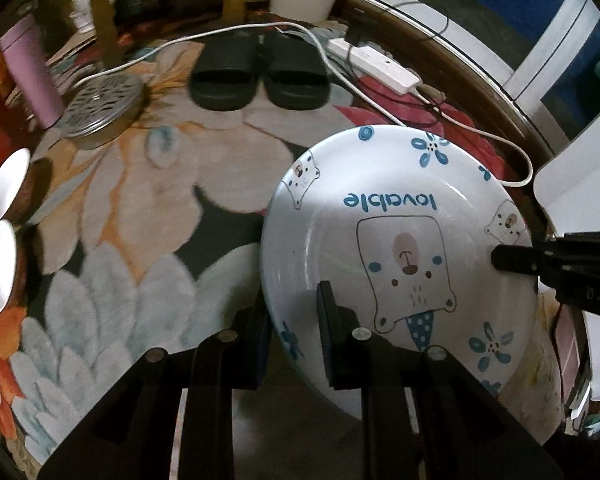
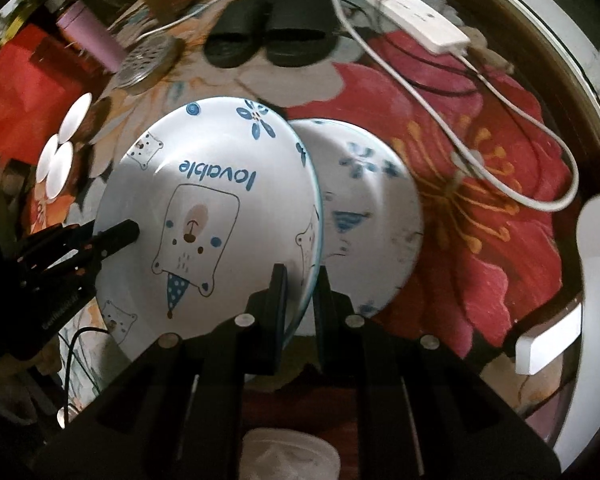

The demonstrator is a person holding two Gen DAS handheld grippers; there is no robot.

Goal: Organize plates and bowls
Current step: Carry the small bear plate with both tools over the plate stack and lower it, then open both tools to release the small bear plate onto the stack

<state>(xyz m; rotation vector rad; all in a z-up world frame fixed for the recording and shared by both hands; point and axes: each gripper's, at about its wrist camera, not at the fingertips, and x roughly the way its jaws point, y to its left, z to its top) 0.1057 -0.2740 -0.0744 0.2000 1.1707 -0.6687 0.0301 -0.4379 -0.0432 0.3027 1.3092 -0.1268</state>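
Flowered carpet point(image 2: 480, 208) lies under everything. We hold the bear plate point(image 2: 204, 208) above a second plate point(image 2: 372, 208): left gripper point(image 1: 296, 334) and right gripper point(image 2: 300, 300) each pinch opposite rims, probably to keep it level for stacking.

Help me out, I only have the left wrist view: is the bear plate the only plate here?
Observer: No. The right wrist view shows a second plate partly hidden behind the bear plate.
Operator: And the right hand-held gripper? I see just one fingertip.
Observer: Its two fingers straddle the bear plate's rim, one on each face.
Operator: Anything nearer that camera?
Observer: A pale rounded object lies below the gripper; I cannot tell what it is.
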